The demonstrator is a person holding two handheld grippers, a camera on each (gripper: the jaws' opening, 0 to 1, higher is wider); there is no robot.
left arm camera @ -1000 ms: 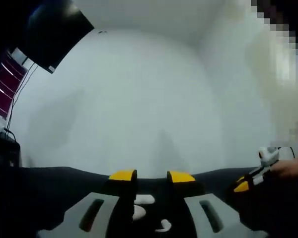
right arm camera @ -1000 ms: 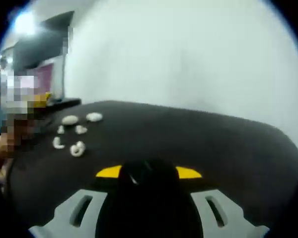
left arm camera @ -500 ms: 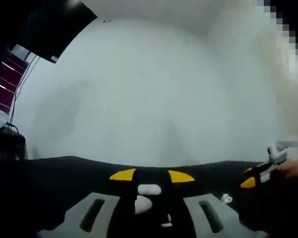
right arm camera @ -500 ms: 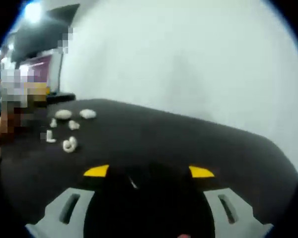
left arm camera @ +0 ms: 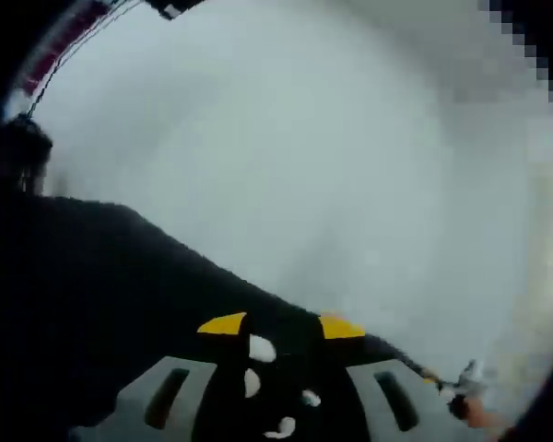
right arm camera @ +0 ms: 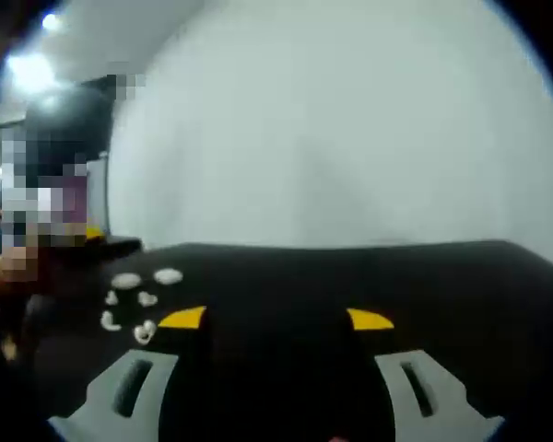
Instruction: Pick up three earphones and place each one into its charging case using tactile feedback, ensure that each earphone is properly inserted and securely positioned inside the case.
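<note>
Between left tongs (left arm camera: 281,324): white earphones (left arm camera: 262,348).

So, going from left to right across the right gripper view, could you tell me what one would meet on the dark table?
Cluster of small white earphone pieces → left yellow claw tip → bare dark table → right yellow claw tip.

Left gripper view: low and close over the black table (left arm camera: 92,304), rolled so the table edge slants down to the right; faces a pale wall (left arm camera: 332,157), with small white pieces (left arm camera: 261,348) just ahead between its jaws.
Right gripper view: low over the same black table (right arm camera: 350,276), nearly level, facing the white wall (right arm camera: 350,138); farther back, the white pieces (right arm camera: 138,296) sit near its left edge.
Shared: table, wall and white pieces.
</note>
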